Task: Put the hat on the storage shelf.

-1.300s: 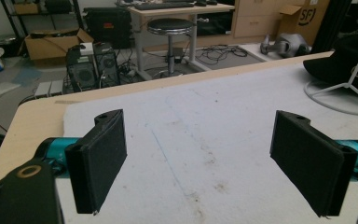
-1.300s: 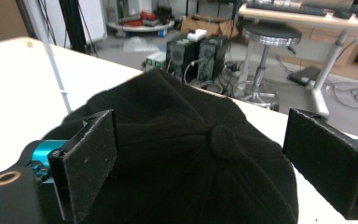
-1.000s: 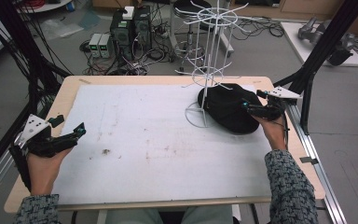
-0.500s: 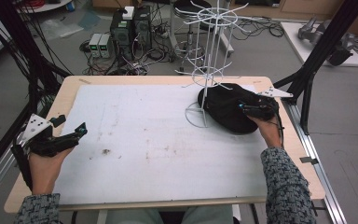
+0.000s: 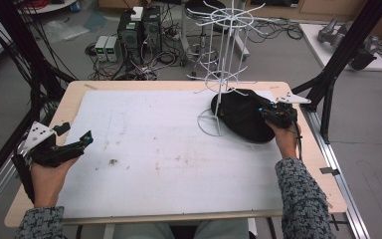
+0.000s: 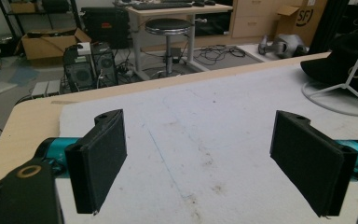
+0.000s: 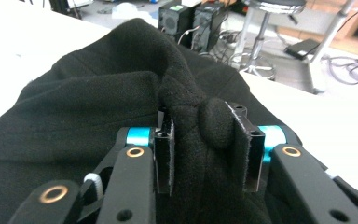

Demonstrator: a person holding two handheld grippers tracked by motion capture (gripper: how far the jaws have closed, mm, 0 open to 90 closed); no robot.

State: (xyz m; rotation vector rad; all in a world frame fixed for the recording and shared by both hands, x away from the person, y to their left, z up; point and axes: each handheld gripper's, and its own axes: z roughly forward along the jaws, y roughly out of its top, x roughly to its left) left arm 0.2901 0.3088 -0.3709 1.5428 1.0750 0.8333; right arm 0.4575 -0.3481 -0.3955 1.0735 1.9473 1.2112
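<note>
A black fleece hat lies on the white mat at the right, beside the base of a white wire rack. My right gripper has just been closing on it and is now shut on a bunched fold of the hat, which fills the gap between the pads. My left gripper rests at the table's left edge, open, its two pads wide apart over bare mat. The rack's round foot and the hat show far right in the left gripper view.
The white mat covers most of the wooden table; it has a few dark smudges. Black frame posts stand at the right edge. Computers, cables and a stool sit on the floor behind.
The right gripper's jaws have closed on the hat's fabric and the hand has shifted slightly. The left hand has stayed put.
</note>
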